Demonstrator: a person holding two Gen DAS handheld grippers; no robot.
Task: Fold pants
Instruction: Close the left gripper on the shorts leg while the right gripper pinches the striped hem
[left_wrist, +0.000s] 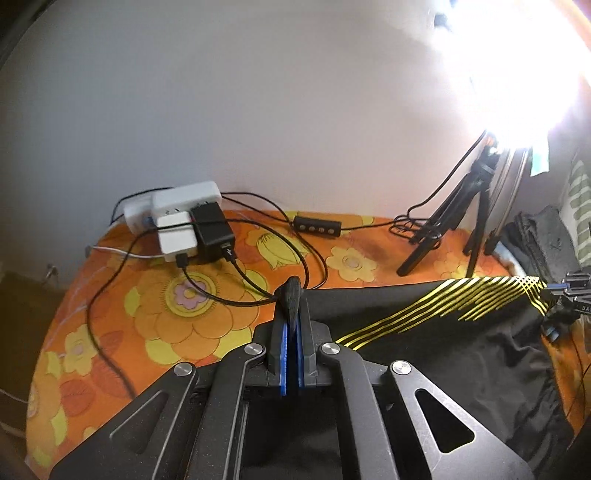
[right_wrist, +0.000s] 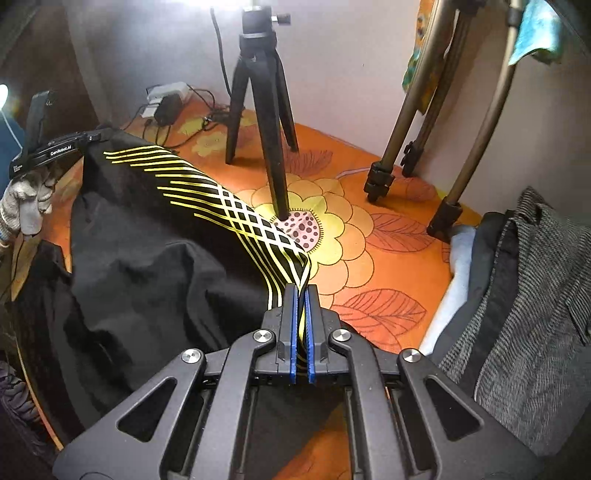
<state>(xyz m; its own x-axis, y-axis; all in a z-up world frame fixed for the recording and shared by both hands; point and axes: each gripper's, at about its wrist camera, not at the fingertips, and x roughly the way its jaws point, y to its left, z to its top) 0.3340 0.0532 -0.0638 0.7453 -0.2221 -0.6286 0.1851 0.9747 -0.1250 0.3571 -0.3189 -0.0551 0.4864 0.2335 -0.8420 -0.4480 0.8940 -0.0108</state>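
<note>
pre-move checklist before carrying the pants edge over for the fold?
1. Left gripper shut on the black pants: ok.
2. Right gripper shut on the yellow-striped edge: ok.
3. Edge between the grippers taut: ok, stripes run straight.
4. Cables clear of the cloth: not ok, they run right by the left gripper.
5. Black tripod clear: cannot tell, a leg stands close to the fabric.
6. Lower pant legs flat: cannot tell.
</note>
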